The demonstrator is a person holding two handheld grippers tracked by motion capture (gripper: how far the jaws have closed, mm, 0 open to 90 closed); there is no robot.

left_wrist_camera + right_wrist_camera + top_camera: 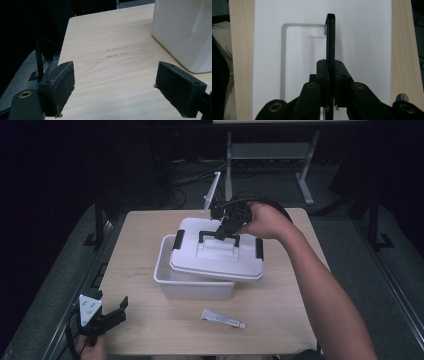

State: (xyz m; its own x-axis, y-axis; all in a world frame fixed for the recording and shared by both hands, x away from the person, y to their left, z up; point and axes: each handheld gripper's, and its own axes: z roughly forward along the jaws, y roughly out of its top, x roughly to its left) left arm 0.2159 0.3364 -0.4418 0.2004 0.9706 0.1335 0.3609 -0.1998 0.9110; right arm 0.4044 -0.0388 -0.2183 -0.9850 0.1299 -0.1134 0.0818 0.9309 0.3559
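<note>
Lid [220, 256], smooth white plastic and rectangular, sits askew on the box [192, 285] on our pale wood-grain table [280, 305]; right gripper [223, 234] pinches its black handle [330, 37], left gripper [117, 312] spread, dark room.

A small white tube [223, 318] with blue print lies flat on the wooden table [280, 305], near the front edge. Behind the table, a grey metal frame [270, 155] stands on the dark floor, with black cables beside it.
</note>
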